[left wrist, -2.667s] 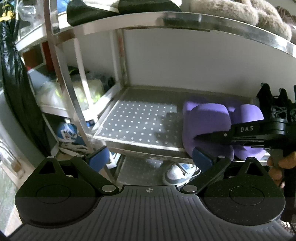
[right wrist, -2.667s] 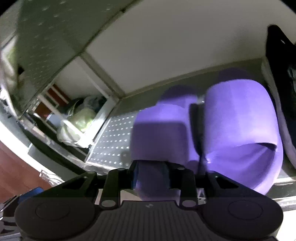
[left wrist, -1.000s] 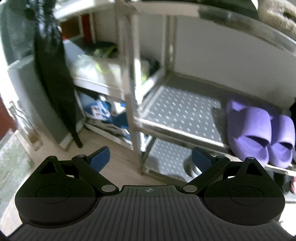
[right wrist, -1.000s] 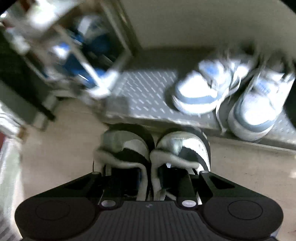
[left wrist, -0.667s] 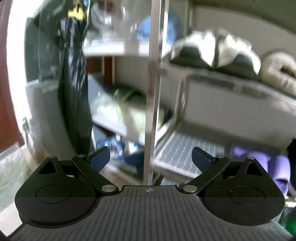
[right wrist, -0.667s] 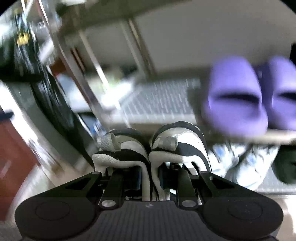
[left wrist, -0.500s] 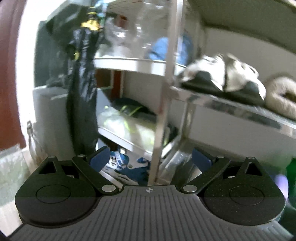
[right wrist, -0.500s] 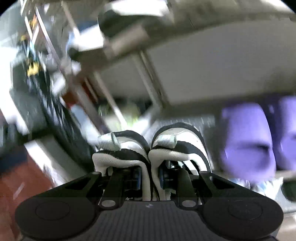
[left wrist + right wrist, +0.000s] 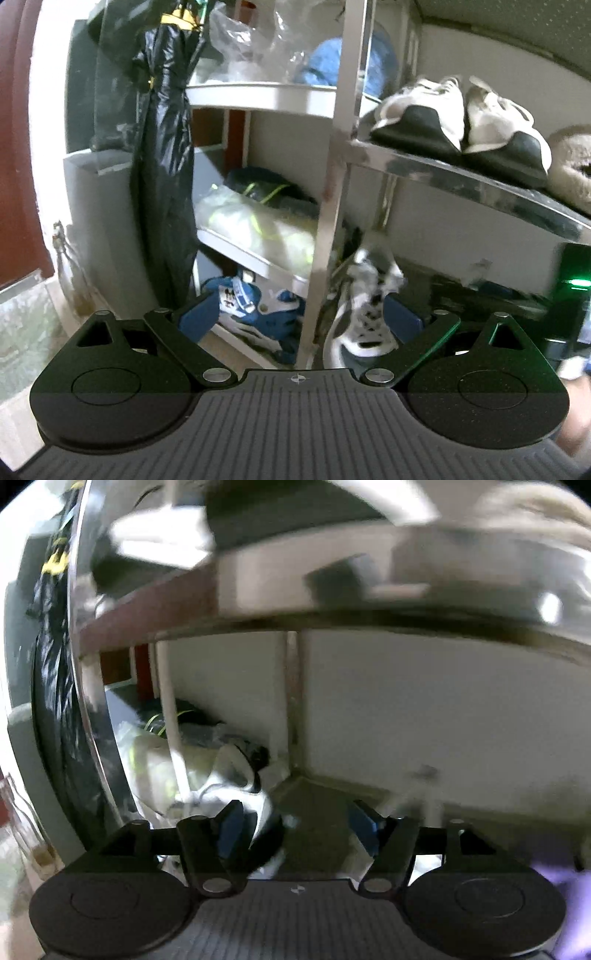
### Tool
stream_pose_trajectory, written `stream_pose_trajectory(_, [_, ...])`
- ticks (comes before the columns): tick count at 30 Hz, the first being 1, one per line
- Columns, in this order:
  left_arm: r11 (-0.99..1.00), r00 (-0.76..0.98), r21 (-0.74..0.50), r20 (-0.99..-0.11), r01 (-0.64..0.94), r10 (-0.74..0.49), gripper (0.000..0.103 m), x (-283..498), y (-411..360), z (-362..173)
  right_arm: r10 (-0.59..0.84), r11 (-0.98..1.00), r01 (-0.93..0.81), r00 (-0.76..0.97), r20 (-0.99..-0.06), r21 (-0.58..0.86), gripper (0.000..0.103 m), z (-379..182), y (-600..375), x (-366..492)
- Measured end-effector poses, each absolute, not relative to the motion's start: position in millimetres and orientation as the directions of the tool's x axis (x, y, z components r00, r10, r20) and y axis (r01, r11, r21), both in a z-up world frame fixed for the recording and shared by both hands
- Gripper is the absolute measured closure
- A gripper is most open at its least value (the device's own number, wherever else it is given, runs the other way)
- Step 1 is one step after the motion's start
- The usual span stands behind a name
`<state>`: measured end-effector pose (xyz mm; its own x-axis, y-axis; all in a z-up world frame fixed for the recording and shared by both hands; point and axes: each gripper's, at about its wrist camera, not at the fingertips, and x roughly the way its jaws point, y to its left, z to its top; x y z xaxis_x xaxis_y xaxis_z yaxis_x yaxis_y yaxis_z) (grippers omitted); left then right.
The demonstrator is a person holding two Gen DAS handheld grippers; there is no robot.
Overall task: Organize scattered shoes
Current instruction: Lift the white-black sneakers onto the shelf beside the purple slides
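**Both grippers open at the metal shoe rack**

The left gripper [image 9: 299,317] is wide open and holds nothing. Just past its fingers, a blurred white and black sneaker [image 9: 364,314] is on the middle level of the shiny metal shoe rack [image 9: 480,184], beside the upright post. The right gripper [image 9: 295,825] is also spread open and empty, facing the perforated metal shelf [image 9: 317,812]. A pair of white and black shoes [image 9: 458,122] stands on the upper shelf.

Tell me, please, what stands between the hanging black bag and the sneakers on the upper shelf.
The rack's upright metal post stands between the black bag and the sneakers, in the left wrist view; a white shelf runs left of it.
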<state>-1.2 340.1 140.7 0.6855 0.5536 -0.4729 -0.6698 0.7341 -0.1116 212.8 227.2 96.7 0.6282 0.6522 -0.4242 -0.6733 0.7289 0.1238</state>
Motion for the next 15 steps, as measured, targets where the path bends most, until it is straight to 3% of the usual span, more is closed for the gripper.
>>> stream_pose_trajectory(2, [0.745,0.687,-0.104,-0.488,-0.659,0.539,0.004,1,336,139,0.655,0.729,-0.659,0.594,-0.467,0.186,0.03,93,212,208])
stream_pose_trajectory(12, [0.782,0.688,-0.076,-0.532,-0.619,0.493,0.004,16,319,130,0.695,0.71,-0.468,0.349,-0.629,0.526,0.031,55,162,193])
stream_pose_trajectory(14, [0.777,0.681,-0.075,-0.54,-0.625,0.495,0.004,18,320,128,0.698,0.71,-0.458,0.354,-0.623,0.535,0.038,48,170,191])
stream_pose_trajectory(15, [0.775,0.678,-0.075,-0.544,-0.627,0.495,0.004,19,320,127,0.686,0.721,-0.462,0.367,-0.629,0.517,0.036,48,177,193])
